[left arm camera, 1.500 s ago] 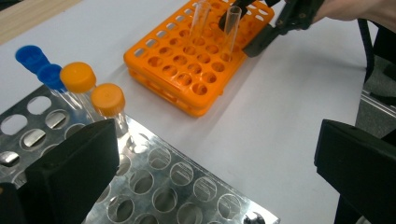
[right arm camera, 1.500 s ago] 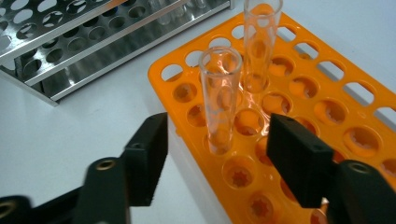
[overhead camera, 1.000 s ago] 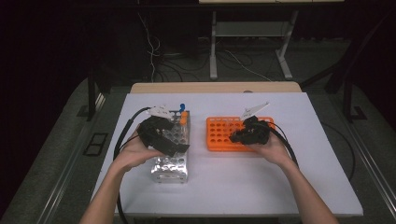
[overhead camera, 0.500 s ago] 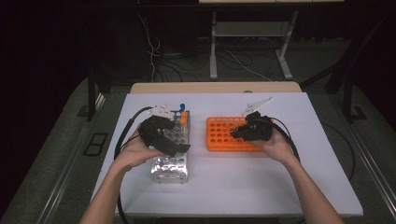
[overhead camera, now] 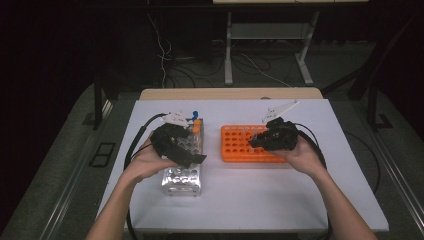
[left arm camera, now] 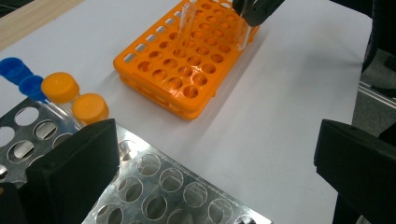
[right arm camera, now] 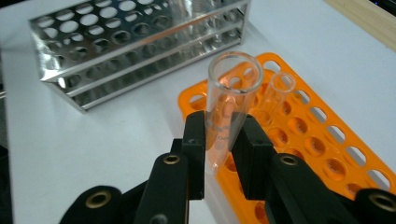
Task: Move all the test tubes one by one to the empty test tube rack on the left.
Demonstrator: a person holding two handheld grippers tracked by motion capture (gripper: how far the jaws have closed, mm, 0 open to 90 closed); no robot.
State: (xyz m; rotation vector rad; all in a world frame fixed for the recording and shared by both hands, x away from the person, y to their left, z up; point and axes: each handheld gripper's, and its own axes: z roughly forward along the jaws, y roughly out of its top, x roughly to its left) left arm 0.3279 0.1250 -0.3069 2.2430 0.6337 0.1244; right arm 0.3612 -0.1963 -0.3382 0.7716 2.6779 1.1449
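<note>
the right tongs (right arm camera: 223, 154) are clamped on a clear glass tube (right arm camera: 227, 109), held upright with its open mouth up, above the orange rack (right arm camera: 327, 140) and beside a second clear tube (right arm camera: 276, 100) standing in that rack. the grip sits low on smooth glass, so the tube could slip or tilt if the pads loosen, and a sideways swing could knock the neighbouring tube or catch the rack's edge and drag the rack along the white surface (overhead camera: 260, 200). the left tongs (left arm camera: 210, 163) stand wide open with nothing between them, over the metal rack (left arm camera: 163, 186), near its orange-capped tubes (left arm camera: 74, 95). the held tube's lower end is hidden behind the pads in the right gripper view, so whether it has cleared its hole is hard to tell. in the high view the glass is too small to make out.
</note>
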